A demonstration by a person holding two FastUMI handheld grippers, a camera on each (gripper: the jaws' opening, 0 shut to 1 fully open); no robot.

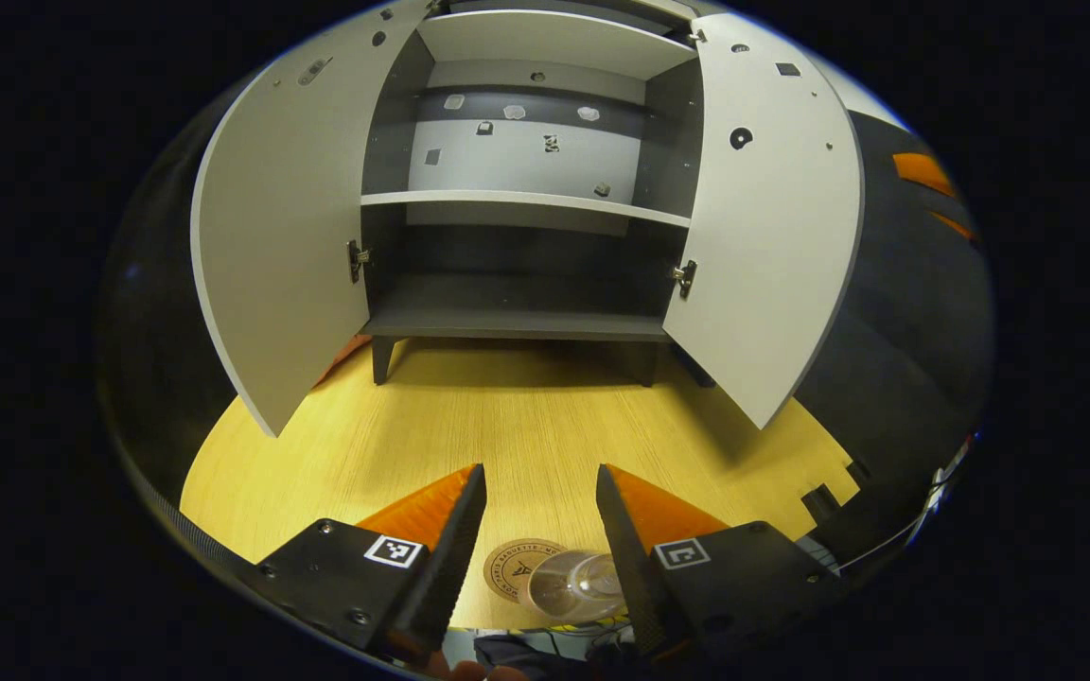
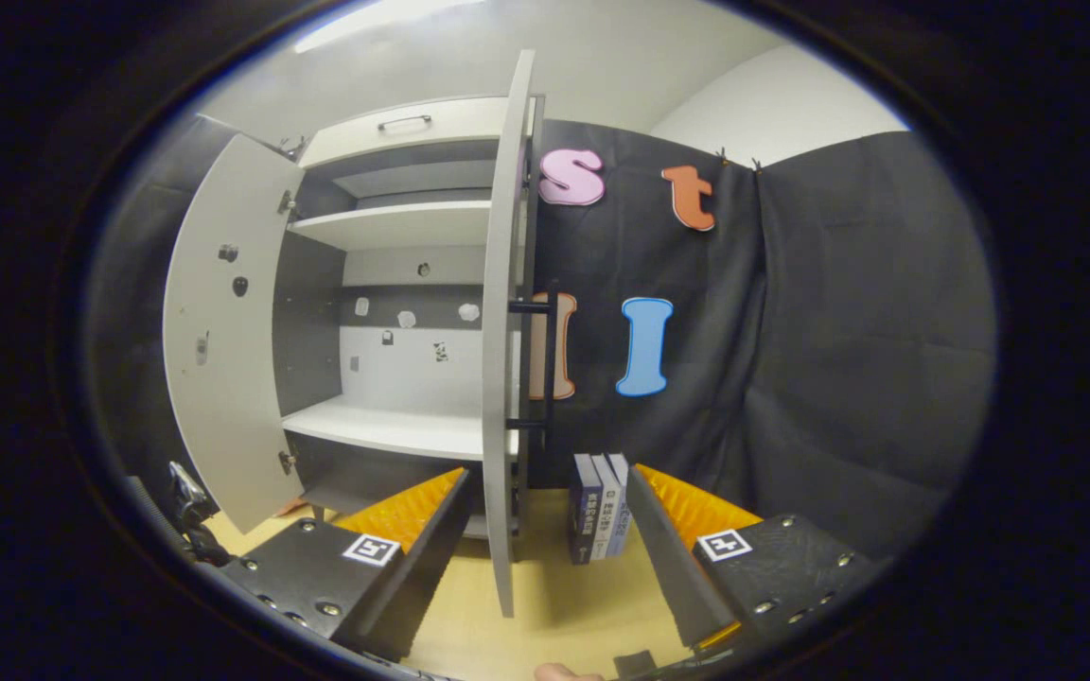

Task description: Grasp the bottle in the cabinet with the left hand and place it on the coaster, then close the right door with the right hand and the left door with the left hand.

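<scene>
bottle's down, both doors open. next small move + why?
Probably swing the right gripper against the right door and push it closed. The bottle already stands on the coaster, the left gripper is open, and the right door's edge sits between the right gripper's open fingers.

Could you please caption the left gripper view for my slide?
Open left gripper above the clear bottle on its coaster, facing the cabinet with both doors open.
</scene>
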